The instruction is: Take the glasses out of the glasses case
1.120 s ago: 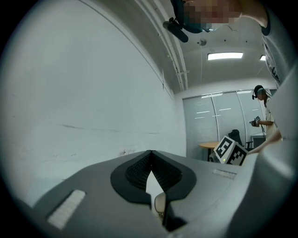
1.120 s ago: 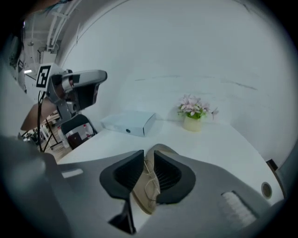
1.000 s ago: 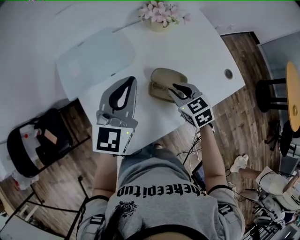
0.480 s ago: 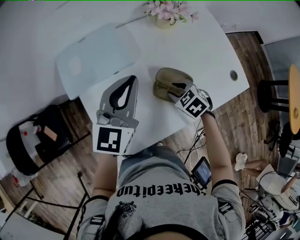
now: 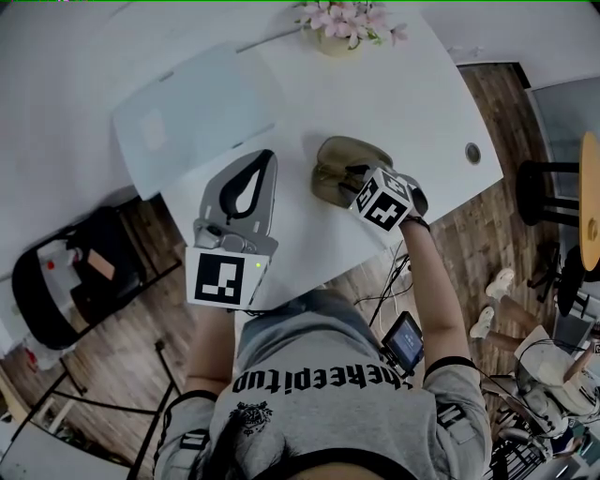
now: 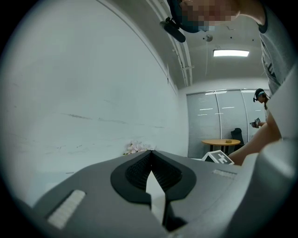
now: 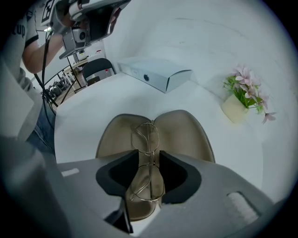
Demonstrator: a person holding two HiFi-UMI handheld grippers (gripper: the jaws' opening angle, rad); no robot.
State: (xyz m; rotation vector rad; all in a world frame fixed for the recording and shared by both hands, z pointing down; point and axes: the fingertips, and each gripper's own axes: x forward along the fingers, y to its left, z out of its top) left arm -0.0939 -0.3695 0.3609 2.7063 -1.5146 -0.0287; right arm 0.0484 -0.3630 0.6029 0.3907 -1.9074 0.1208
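Right tool is released: jaws apart, having just opened wide and then eased in a bit. The glasses lie btwn them, but the pads aren't pressing on the wire frame. Glasses are still inside the open tan case, one lens past the jaw tips, the other under them. Head view shows the case near the near edge of the surface, toward its right corner, lid thrown back.

Vs 1 sec ago:
- Right tool lay flatter then, w/ its marker cube out by the near edge and clear of the case. Now it's tipped steeply down over the case, w/ the cube close above the case's near side and the jaws lower.
- Case is in the same spot and open as before. Glasses haven't left it.
- Left tool hasn't really changed. It's clenched, tips together w/ nothing in them, lying about level over the near-left part of the surface and well apart from the case. Its own view shows the tips meeting, w/ only a thin white slit lower down.
- Flat white box on the far-left part and the flower pot at the far edge sit where they were. They're only shifted a little in the picture, as the head cam moved.
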